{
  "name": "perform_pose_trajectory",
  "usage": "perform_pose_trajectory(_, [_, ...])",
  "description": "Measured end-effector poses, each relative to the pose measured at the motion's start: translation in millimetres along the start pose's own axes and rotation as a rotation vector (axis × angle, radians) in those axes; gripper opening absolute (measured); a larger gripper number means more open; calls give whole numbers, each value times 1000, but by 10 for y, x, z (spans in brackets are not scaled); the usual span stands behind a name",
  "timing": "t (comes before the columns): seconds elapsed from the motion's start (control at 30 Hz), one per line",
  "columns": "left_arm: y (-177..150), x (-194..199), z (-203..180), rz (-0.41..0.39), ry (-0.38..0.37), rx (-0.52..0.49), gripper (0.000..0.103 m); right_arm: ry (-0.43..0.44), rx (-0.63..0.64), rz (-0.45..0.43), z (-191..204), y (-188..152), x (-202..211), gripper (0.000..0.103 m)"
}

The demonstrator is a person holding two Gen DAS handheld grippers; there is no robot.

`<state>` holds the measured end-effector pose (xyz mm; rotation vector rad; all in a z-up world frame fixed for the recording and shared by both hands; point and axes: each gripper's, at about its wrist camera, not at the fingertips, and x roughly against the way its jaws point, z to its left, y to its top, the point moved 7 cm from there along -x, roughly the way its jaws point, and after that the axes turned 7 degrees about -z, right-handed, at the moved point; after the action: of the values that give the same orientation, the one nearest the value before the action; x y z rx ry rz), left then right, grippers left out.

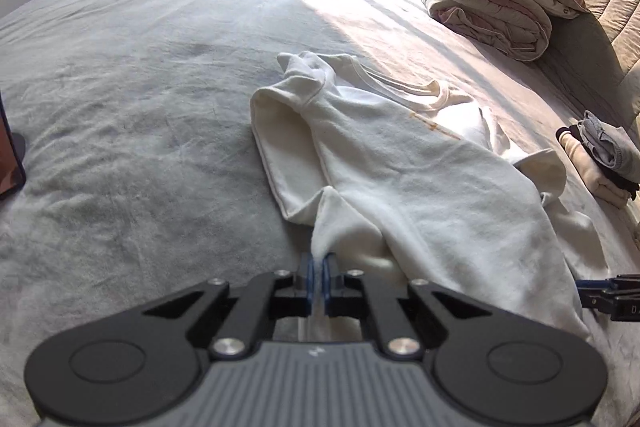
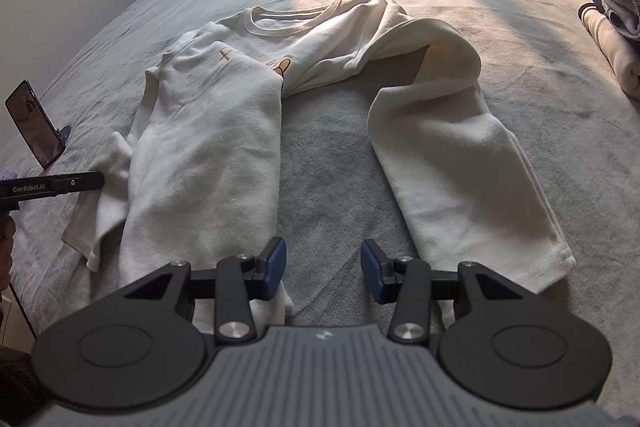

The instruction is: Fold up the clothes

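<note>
Shirt (image 2: 208,147): cream cloth, soft matt knit with a fuzzy nap. Bed (image 1: 120,87) cover: grey plush fabric, matt, finely rumpled. Right tongs (image 2: 323,269): matt black hard arms, blue rubbery pads (image 2: 276,267), shiny metal rivets; ribbed grey body.

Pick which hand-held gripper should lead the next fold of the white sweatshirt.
Left. The left hand-held gripper is already shut on the white sweatshirt at its near edge; the right hand-held gripper is open over bare grey bedspread, holding nothing.
</note>
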<state>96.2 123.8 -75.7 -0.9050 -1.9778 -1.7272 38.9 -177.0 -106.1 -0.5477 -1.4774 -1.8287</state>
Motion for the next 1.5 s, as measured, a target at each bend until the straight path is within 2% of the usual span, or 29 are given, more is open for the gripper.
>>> perform_pose_trajectory(0.23, [462, 130, 532, -164, 293, -9, 5, 10, 15, 4, 21, 19, -14, 46])
perform_pose_trajectory(0.37, [603, 171, 751, -229, 392, 22, 5, 18, 16, 9, 24, 44, -26, 46])
perform_pose_trajectory(0.43, [631, 172, 822, -246, 425, 33, 5, 23, 14, 6, 32, 60, -24, 46])
perform_pose_trajectory(0.5, [616, 152, 853, -233, 425, 45, 6, 28, 11, 3, 43, 79, -20, 46])
perform_pose_trajectory(0.6, [576, 164, 837, -213, 396, 66, 9, 43, 1, 1, 69, 103, -14, 46])
perform_pose_trajectory(0.67, [553, 205, 782, -207, 375, 59, 17, 57, -5, -2, 97, 119, -2, 46])
perform_pose_trajectory(0.73, [513, 258, 709, -201, 341, 58, 32, 74, -12, -8, 140, 137, 11, 46])
perform_pose_trajectory(0.93, [295, 232, 366, -122, 159, 76, 38, 131, -26, -18, 317, 179, 4, 46])
perform_pose_trajectory(1.07, [88, 57, 94, -25, 29, 108, 40, 166, -41, -5, 455, 169, -75, 46])
perform_pose_trajectory(1.17, [-82, -87, -113, 43, -44, 138, 35, 188, -31, 8, 566, 140, -124, 46])
perform_pose_trajectory(1.23, [-158, -148, -237, 64, -64, 132, 29, 204, -23, 11, 632, 124, -145, 46])
perform_pose_trajectory(1.37, [-239, -242, -398, 85, -92, 107, 27, 251, -25, 34, 759, 56, -205, 46])
perform_pose_trajectory(1.5, [-264, -314, -469, 90, -96, 100, 27, 246, -4, 58, 792, -19, -297, 47])
